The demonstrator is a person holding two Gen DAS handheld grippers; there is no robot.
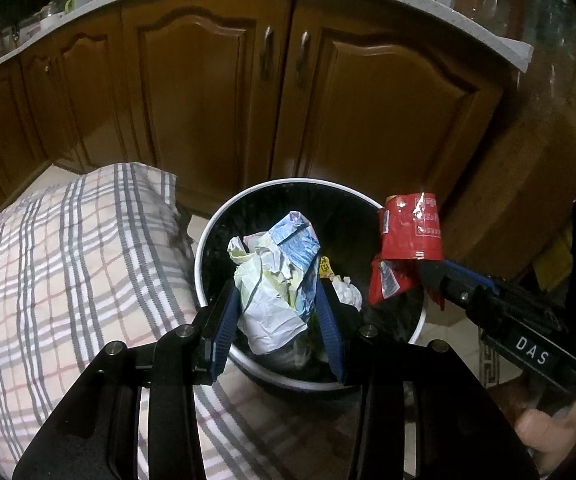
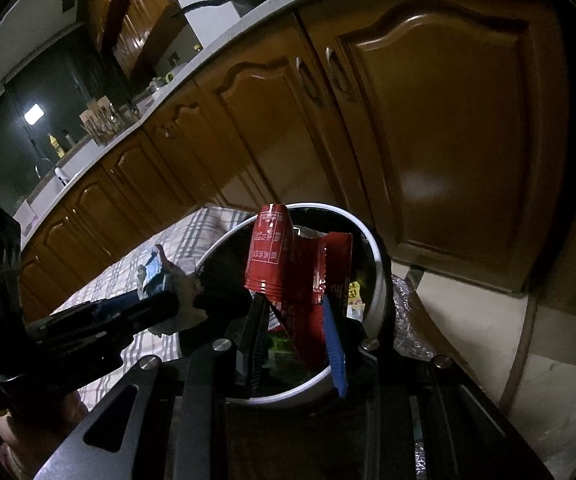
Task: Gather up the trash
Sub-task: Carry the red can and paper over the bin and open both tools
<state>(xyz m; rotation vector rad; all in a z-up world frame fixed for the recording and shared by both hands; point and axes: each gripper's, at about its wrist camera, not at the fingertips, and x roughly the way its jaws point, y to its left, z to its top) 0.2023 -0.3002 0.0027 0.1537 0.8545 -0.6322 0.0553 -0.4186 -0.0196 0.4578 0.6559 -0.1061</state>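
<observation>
My left gripper point(image 1: 278, 304) is shut on a crumpled white, yellow and blue paper wad point(image 1: 276, 276) and holds it over the open black trash bin with a white rim point(image 1: 204, 236). My right gripper point(image 2: 293, 308) is shut on a red wrapper point(image 2: 288, 264) and holds it over the same bin's rim point(image 2: 379, 264). In the left wrist view the right gripper point(image 1: 419, 268) comes in from the right with the red wrapper point(image 1: 407, 232) at the bin's right edge. In the right wrist view the left gripper point(image 2: 168, 300) and its paper wad point(image 2: 156, 272) are at the left. Small scraps point(image 1: 345, 290) lie inside the bin.
A plaid-covered table point(image 1: 68, 272) lies left of the bin. Brown wooden cabinets point(image 1: 208, 100) under a pale countertop point(image 1: 467, 16) stand behind it. A pale tiled floor point(image 2: 467, 320) shows at the right.
</observation>
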